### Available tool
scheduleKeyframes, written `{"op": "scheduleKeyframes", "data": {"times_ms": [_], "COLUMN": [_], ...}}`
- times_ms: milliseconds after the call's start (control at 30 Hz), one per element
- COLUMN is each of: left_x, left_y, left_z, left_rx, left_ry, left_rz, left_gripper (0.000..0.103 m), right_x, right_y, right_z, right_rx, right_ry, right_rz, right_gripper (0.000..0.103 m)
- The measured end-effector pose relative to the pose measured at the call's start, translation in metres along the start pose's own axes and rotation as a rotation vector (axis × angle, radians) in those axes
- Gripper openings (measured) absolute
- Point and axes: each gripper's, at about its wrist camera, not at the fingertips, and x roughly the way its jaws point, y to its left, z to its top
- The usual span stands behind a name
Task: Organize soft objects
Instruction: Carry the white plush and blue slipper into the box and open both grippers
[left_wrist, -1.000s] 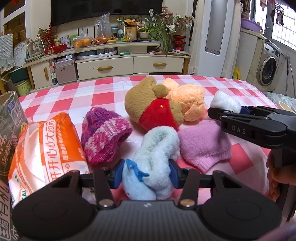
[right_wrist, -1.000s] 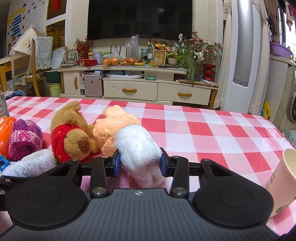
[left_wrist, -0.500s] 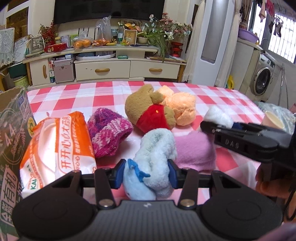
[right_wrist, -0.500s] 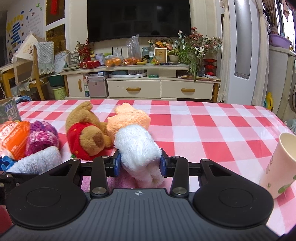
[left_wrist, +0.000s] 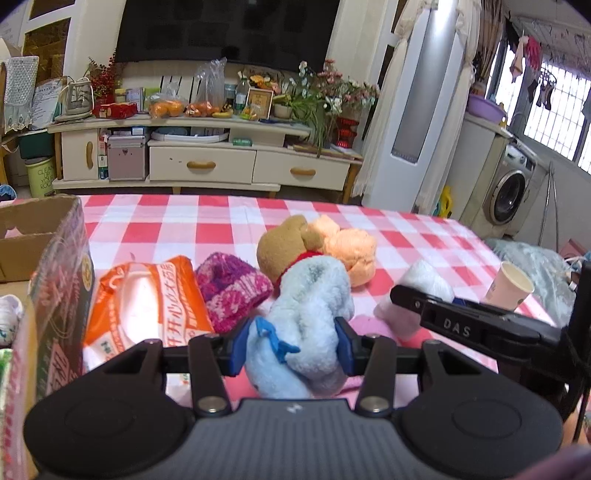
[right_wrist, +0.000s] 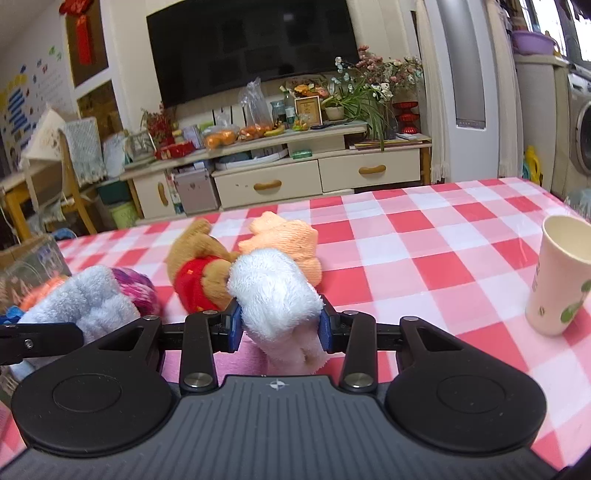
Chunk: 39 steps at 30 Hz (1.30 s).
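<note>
Soft blue fleece sat pinched in the left hand-held gripper above the surface, white plush clamped in the right hand-held gripper; squashy fabric might slip loose.

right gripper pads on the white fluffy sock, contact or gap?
Touching. The right wrist view shows the right gripper with both blue pads pressed into the sides of the white fluffy sock, its pile bulging over them.

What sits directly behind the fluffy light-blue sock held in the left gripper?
Behind the fluffy light-blue sock lies a brown teddy bear in a red shirt, with an orange plush toy beside it. The sock covers most of the bear's shirt and lower body.
</note>
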Motion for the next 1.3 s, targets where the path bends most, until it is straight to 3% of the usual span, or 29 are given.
{"op": "scheduleKeyframes", "data": {"times_ms": [400, 733, 1300], "left_x": [-0.028, -0.051, -0.085], "left_y": [0.023, 0.043, 0.093], "left_z": [0.005, 0.01, 0.018], "left_rx": [-0.049, -0.095, -0.202], "left_ry": [-0.059, -0.112, -0.206], "left_rz": [-0.025, -0.031, 0.025], "left_gripper": [0.046, 0.047, 0.047], "right_x": [-0.027, -0.029, -0.03], "right_y": [0.004, 0.015, 0.077], "right_z": [-0.009, -0.01, 0.006], "right_rx": [0.126, 0.264, 0.192], "right_ry": [-0.001, 0.045, 0.064], "right_rz": [0.082, 0.214, 0.402], "right_gripper": [0.048, 0.048, 0.048]}}
